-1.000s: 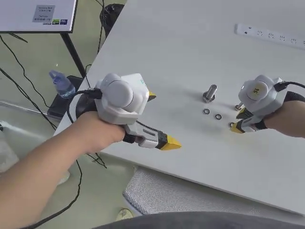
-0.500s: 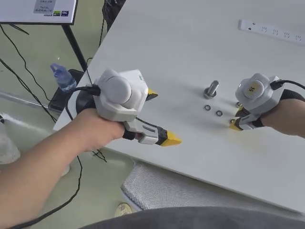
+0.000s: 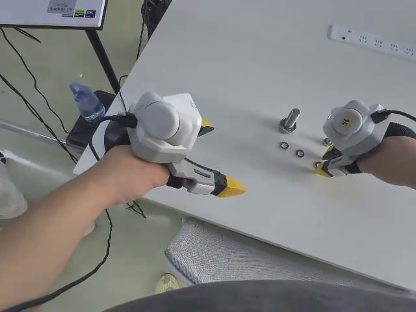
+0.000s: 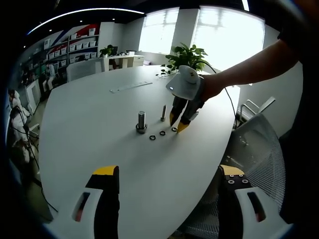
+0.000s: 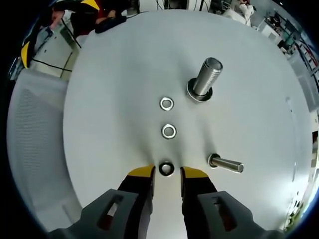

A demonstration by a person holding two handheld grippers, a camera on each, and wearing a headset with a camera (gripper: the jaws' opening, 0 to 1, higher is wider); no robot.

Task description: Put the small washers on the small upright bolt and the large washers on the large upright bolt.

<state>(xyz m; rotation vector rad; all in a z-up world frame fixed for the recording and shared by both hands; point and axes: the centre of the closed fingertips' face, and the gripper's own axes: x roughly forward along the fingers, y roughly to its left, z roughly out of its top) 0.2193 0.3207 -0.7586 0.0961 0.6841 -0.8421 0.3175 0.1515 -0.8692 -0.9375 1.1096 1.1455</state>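
The large upright bolt (image 3: 289, 120) (image 5: 204, 78) stands mid-table, with the small upright bolt (image 5: 227, 163) (image 4: 163, 112) to its right. Three small washers lie flat in a row: two of them (image 5: 167, 103) (image 5: 169, 131) are out in front, and the third washer (image 5: 166, 168) sits between the tips of my right gripper (image 5: 167, 174) (image 3: 324, 162). That gripper is open, tips down at the table, with a gap on each side of the washer. My left gripper (image 4: 168, 174) (image 3: 221, 158) is open and holds nothing, hovering near the table's front-left edge.
A white power strip (image 3: 370, 40) lies at the table's far side. The table edge (image 3: 169, 208) runs close under the left gripper. Past that edge are a chair seat (image 3: 214, 260), a water bottle (image 3: 84, 101) and cables on the floor.
The head camera has shifted a little. Both grippers stay in nearly the same places relative to the bolts and washers.
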